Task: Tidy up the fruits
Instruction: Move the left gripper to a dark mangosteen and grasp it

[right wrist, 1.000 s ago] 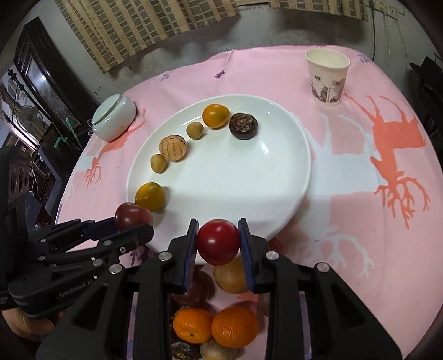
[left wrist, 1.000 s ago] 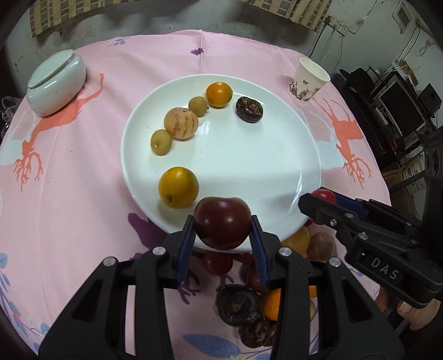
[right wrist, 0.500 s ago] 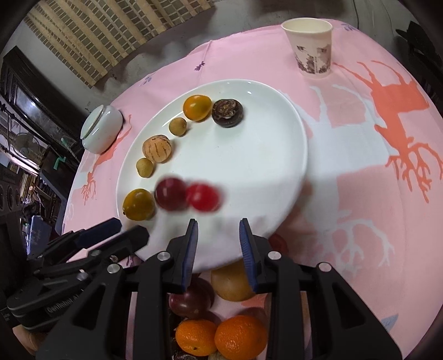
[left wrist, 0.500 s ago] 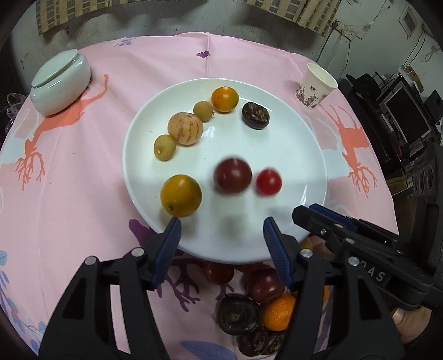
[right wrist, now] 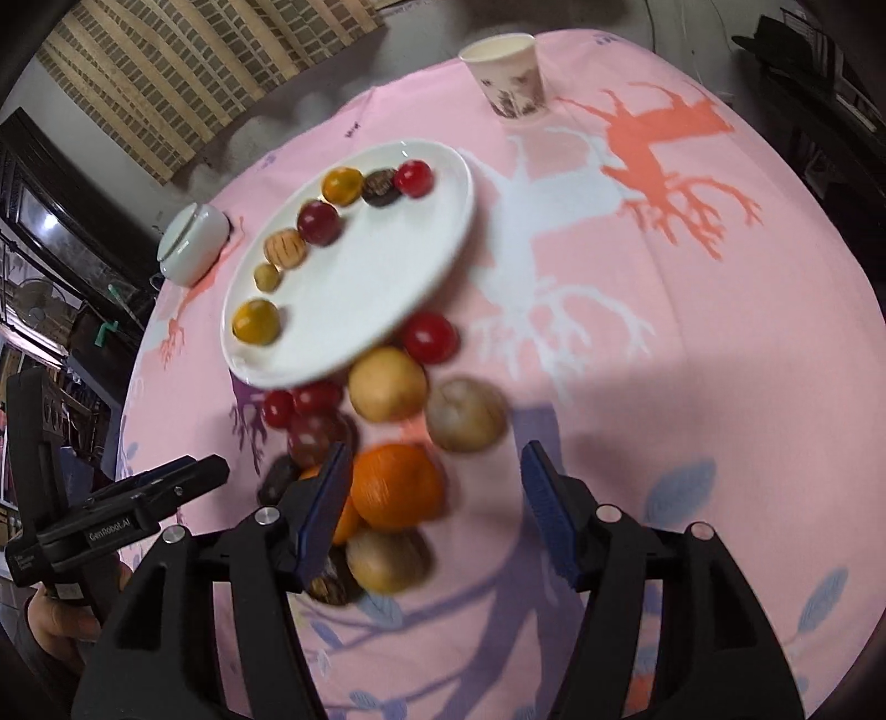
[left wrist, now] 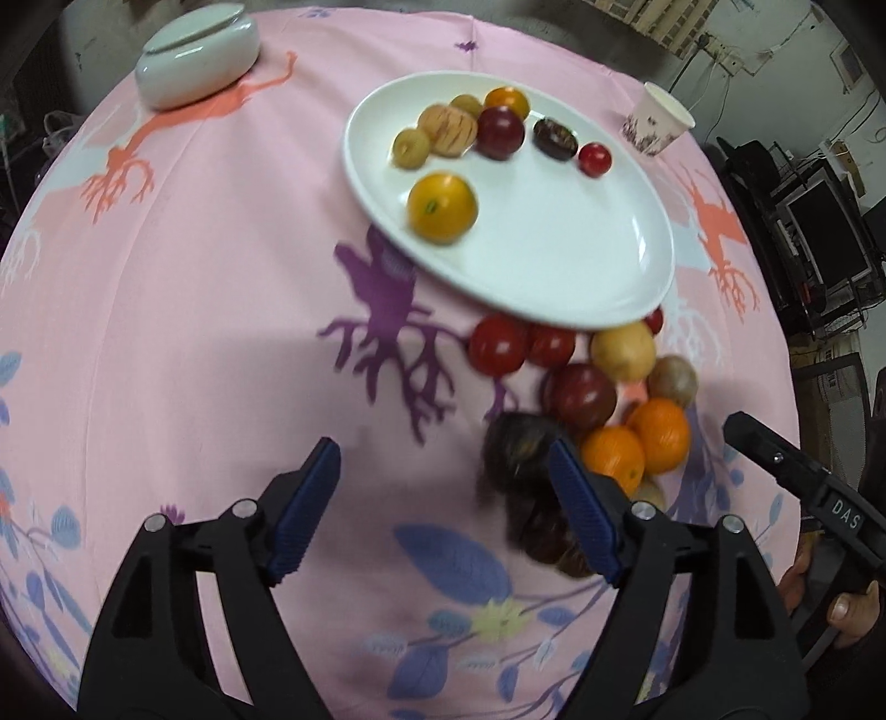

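A white plate (left wrist: 609,266) (right wrist: 360,310) holds several fruits, among them a dark red plum (left wrist: 501,132) (right wrist: 318,222) and a small red fruit (left wrist: 595,159) (right wrist: 414,177) along its far side. Just in front of the plate lies a pile of loose fruit: red ones (left wrist: 498,344), oranges (left wrist: 659,435), dark ones (left wrist: 520,448). My left gripper (left wrist: 443,459) hovers over the pink cloth left of the pile, its jaws opening with nothing between them. My right gripper (right wrist: 437,471) is above the pile, jaws opening. An orange (right wrist: 396,484) lies below its left finger, untouched.
A white lidded bowl (left wrist: 196,52) (right wrist: 191,249) stands at the far left and a paper cup (left wrist: 656,124) (right wrist: 512,77) at the far right. Black equipment (left wrist: 819,232) stands beyond the table's right edge. A hand (left wrist: 847,609) holds the other gripper's handle.
Both grippers let go of their fruit. The plum and the small red fruit rolled to the plate's far side. Both grippers drew back from the plate over the pile, jaws wider.
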A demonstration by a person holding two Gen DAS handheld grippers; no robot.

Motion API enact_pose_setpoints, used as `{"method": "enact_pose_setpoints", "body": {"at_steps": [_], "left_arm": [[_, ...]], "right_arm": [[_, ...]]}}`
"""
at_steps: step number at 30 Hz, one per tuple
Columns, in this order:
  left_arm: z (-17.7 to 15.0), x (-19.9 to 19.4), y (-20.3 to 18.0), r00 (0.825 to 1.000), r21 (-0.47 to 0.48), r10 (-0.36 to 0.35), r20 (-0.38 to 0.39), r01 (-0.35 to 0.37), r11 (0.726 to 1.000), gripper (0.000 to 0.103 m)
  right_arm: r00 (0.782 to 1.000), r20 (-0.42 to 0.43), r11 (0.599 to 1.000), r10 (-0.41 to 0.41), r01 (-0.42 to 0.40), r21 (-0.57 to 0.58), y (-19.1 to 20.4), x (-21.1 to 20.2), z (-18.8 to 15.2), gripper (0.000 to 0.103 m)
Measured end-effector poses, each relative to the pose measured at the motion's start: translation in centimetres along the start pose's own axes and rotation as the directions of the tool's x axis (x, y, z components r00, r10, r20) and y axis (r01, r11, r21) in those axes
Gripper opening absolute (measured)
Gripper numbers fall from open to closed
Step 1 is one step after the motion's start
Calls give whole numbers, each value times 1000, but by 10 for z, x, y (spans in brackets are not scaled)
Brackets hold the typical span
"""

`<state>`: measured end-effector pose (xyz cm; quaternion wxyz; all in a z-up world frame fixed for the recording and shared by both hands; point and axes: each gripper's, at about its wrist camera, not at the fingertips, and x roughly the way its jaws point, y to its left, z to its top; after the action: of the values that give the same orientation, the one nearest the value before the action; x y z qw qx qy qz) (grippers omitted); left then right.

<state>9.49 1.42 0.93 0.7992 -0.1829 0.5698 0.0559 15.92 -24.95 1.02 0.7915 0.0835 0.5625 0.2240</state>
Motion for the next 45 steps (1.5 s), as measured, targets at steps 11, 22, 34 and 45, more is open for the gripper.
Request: {"method": "enact_pose_setpoints", "body": {"at_steps": [11,22,34,45], "left_arm": [[-34,-9,-6,1000,36,13,-27,-12,999,84],[-35,9,-40,999,124,-17,-44,23,992,82],[-25,18,-12,999,91,25,-45,-21,996,85],[-33,28,-26,996,135,9,-94,4,991,82]], "right_arm": [[995,-96,1000,3,-6,-26,7,-1,-46,64],[996,-91,999,15,-19,-43,1,-10,-61,65],[994,-110,999,24,-28,-32,-2,-5,-63,66],[986,-162,992,29,-48,-114,24,6,-65,66]]}}
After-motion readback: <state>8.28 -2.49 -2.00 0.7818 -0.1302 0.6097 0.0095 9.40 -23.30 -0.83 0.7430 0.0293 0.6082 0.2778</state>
